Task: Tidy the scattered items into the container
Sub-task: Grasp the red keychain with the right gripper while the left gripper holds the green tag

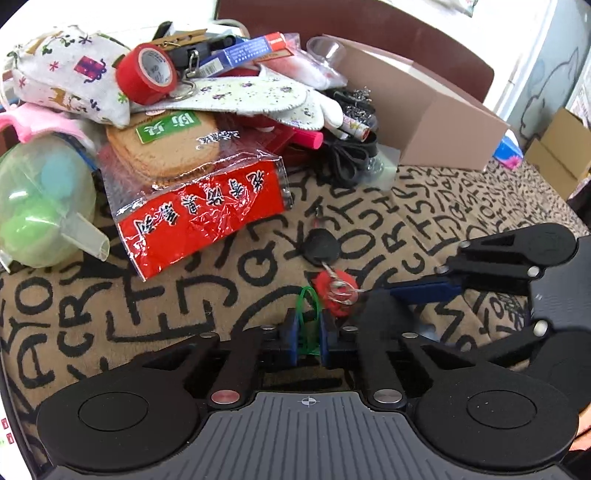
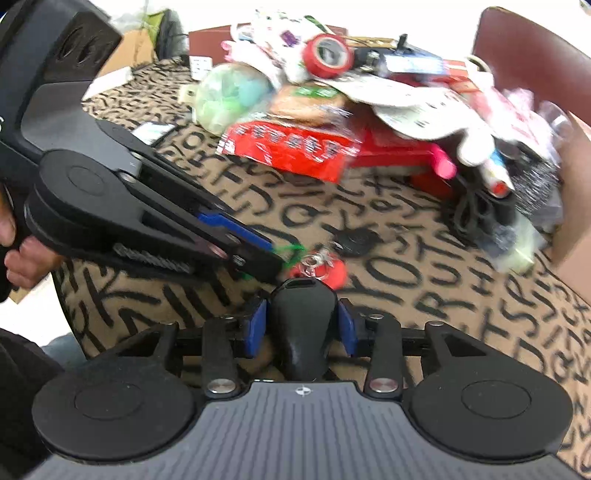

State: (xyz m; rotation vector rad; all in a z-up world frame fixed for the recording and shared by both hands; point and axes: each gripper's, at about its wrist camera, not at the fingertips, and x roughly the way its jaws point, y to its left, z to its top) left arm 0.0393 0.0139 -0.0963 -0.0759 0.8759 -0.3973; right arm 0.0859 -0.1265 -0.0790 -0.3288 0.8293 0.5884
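A key bunch lies on the letter-print cloth (image 1: 184,295): a black key (image 1: 321,247), a red pompom (image 1: 334,291) with metal rings, and a green loop (image 1: 307,310). My left gripper (image 1: 307,332) is shut on the green loop, its blue pads close together. In the right wrist view the left gripper (image 2: 277,258) reaches in from the left, with the green loop (image 2: 293,253) at its tip beside the red pompom (image 2: 325,273). My right gripper (image 2: 301,328) is shut on a black key fob (image 2: 301,306), blue pads on both its sides. The pinkish cardboard box (image 1: 436,125) lies behind.
A heap sits at the back left: red tape roll (image 1: 146,72), printed cloth pouches (image 1: 70,77), a red foil packet (image 1: 199,218), a green plastic ball (image 1: 40,199), a pink marker (image 1: 306,138) and black cords (image 1: 347,162). A dark red chair back (image 1: 369,33) stands behind.
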